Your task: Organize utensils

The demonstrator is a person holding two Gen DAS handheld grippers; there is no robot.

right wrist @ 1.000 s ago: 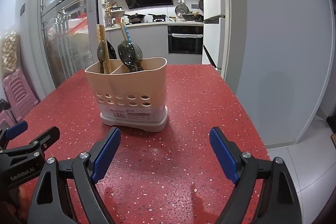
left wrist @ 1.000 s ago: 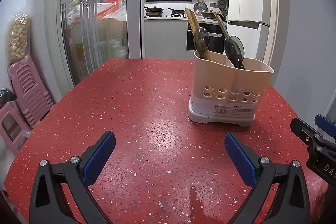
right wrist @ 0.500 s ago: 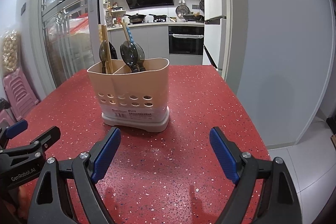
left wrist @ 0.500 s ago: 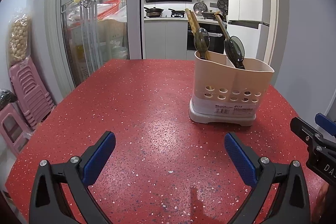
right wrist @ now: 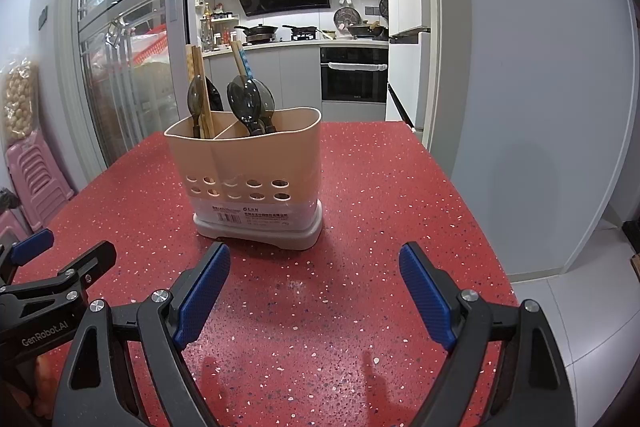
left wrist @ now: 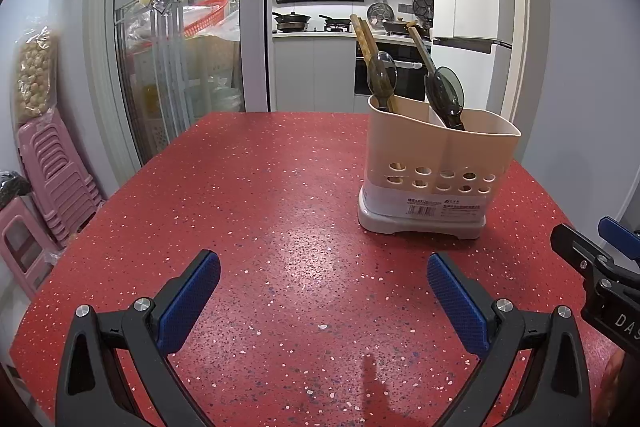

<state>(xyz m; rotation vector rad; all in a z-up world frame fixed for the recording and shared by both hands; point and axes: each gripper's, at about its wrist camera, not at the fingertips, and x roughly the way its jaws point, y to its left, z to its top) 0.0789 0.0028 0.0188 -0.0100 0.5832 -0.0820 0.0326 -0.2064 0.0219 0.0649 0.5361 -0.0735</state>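
**Utensil caddy stands ahead of both tools; right tool is nearer**

I take the beige utensil caddy [right wrist: 244, 179] as my landmark. It stands upright on the red speckled table [left wrist: 248, 195], and its long side faces both cameras.

Tool state: the left gripper [left wrist: 323, 297] is spread wide and holds nothing. The right gripper [right wrist: 314, 293] is likewise spread wide and holds nothing. Both hover low over the table on the near side of the caddy.

Key relation: from the right gripper, the caddy lies straight ahead and slightly left, near its left finger. From the left gripper, the caddy lies ahead and to the right, further off. I judge the right tool better placed for any reach into the caddy.

Contents: the caddy has two compartments. The left compartment holds wooden chopsticks [right wrist: 197, 83] and a dark translucent spoon [right wrist: 196, 95]. The right compartment holds more dark spoons [right wrist: 250, 103] and another stick. All stand bowl-up, with long axes near vertical, leaning slightly.

View differences: the right wrist view shows the central divider and a patterned stick [right wrist: 241, 63] clearly. The left wrist view shows the open table to the left of the caddy, where I see no loose utensils.
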